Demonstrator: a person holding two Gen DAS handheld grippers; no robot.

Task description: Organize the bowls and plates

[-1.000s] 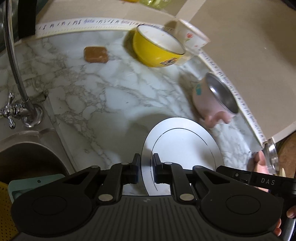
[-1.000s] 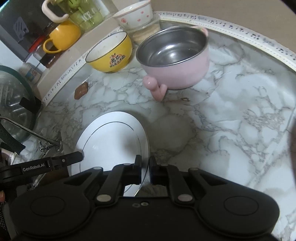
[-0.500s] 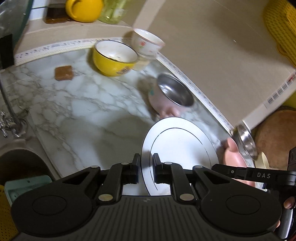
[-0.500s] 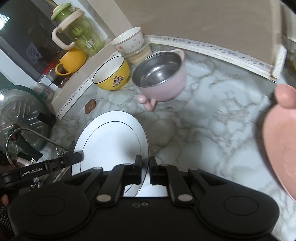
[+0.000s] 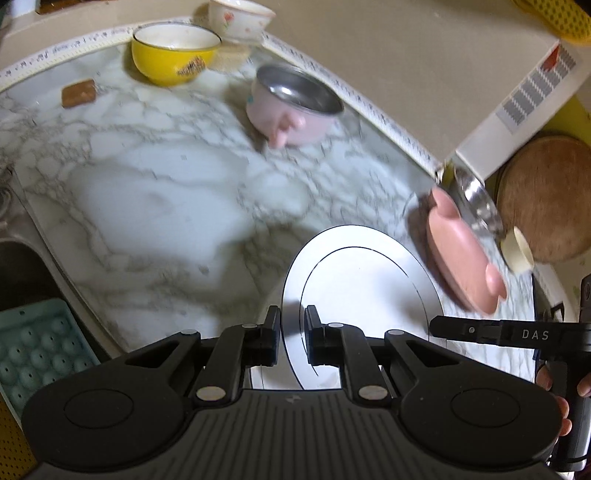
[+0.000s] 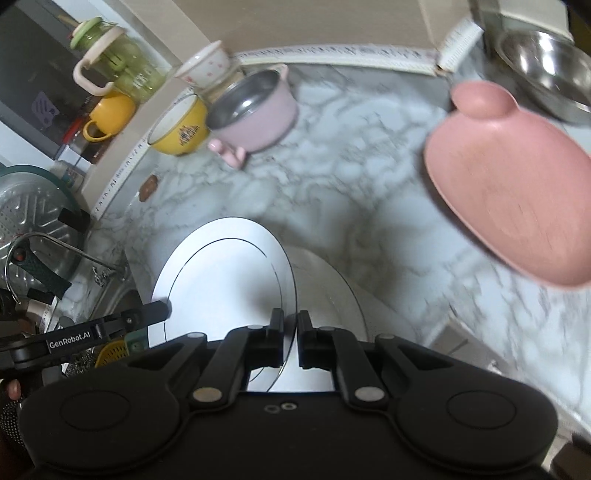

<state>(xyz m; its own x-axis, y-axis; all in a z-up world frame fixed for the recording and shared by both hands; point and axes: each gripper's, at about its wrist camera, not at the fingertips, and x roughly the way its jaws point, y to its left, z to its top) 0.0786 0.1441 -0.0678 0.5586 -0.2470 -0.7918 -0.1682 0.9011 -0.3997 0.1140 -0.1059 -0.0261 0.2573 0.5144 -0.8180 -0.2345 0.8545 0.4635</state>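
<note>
A white plate (image 5: 362, 280) with a thin dark ring hangs above the marble counter, held by two opposite rims. My left gripper (image 5: 291, 339) is shut on its left rim. My right gripper (image 6: 290, 339) is shut on the right rim of the white plate (image 6: 221, 280). Close to its right lies a pink plate (image 5: 461, 258) (image 6: 509, 206), with a steel bowl (image 5: 476, 203) (image 6: 546, 74) behind it. Farther back stand a pink steel-lined bowl (image 5: 291, 110) (image 6: 255, 107), a yellow bowl (image 5: 173, 51) (image 6: 181, 129) and a white flowered bowl (image 5: 240, 18) (image 6: 207, 64).
A sink (image 5: 22, 266) and a teal tray (image 5: 37, 343) lie at the left. A brown sponge (image 5: 78, 93) sits on the counter. A round wooden board (image 5: 546, 199) leans at the right. A yellow mug (image 6: 110, 114), a green jug (image 6: 110, 62) and a steamer pot (image 6: 33, 214) stand beyond the counter's left end.
Both grippers have carried the white plate to the right across the counter. The pink plate and the steel bowl have come into view and grown closer; the tap has dropped out of the left view.
</note>
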